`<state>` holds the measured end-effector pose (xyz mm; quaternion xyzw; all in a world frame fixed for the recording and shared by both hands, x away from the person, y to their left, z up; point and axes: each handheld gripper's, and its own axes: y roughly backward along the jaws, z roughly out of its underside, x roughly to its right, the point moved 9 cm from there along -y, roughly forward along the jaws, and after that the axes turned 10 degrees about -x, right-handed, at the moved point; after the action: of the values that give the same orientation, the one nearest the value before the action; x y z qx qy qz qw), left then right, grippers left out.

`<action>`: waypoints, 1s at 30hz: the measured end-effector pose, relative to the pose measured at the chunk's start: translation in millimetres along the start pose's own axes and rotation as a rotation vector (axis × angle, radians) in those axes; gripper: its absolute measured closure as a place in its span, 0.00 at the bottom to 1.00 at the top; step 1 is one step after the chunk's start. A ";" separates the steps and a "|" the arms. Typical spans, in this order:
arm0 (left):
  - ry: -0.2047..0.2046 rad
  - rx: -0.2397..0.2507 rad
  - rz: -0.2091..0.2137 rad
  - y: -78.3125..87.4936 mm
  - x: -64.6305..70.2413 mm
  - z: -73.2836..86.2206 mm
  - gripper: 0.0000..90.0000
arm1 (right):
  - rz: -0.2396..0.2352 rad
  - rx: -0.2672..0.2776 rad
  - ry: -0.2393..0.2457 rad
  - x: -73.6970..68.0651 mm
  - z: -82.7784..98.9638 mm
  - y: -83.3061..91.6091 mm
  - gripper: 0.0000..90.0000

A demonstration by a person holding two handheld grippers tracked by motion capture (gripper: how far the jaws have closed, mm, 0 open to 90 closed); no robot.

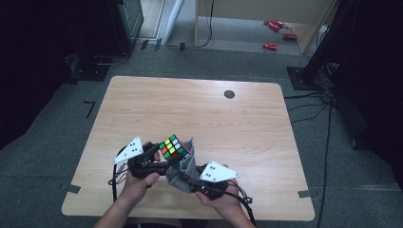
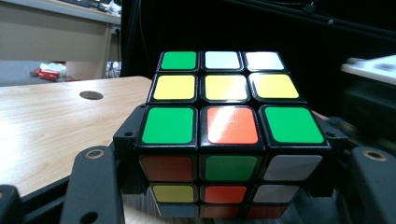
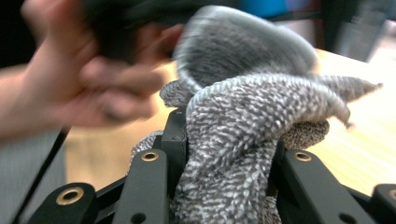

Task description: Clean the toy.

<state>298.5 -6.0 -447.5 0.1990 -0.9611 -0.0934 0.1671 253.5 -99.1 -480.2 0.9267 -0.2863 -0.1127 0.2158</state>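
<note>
We hold the puzzle cube (image 2: pixel 224 135) clamped in our left tongs (image 1: pixel 151 159) above the worktop (image 1: pixel 199 109). Our right tongs (image 1: pixel 197 179) grip a bunched grey cloth (image 3: pixel 243 140) against the cube's side, so we judge the wiping underway, with faces left.

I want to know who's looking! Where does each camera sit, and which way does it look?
High view: above the person's side, looking forward and down on the table; forearms and both hands show.
Left gripper view: on the left gripper, looking along it at the cube; black fingers show.
Right gripper view: on the right gripper, facing the grey cloth; the other hand shows.
Shared: cube and cloth also appear from above.
</note>
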 end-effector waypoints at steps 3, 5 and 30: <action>-0.007 -0.009 0.011 -2.9 4.0 1.5 0.38 | 0.065 0.043 -0.115 21.0 -0.2 6.2 0.73; -0.016 -0.017 0.014 -5.5 6.0 2.9 0.38 | 0.069 0.047 -0.118 21.2 -0.3 7.0 0.73; 0.066 -0.035 -0.101 0.7 -25.5 7.8 0.38 | 0.276 -0.026 -0.184 88.3 22.8 29.6 0.72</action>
<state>317.5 6.0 -461.8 0.2474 -0.9420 -0.1118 0.1973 303.3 -180.0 -494.1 0.8615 -0.4278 -0.1702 0.2141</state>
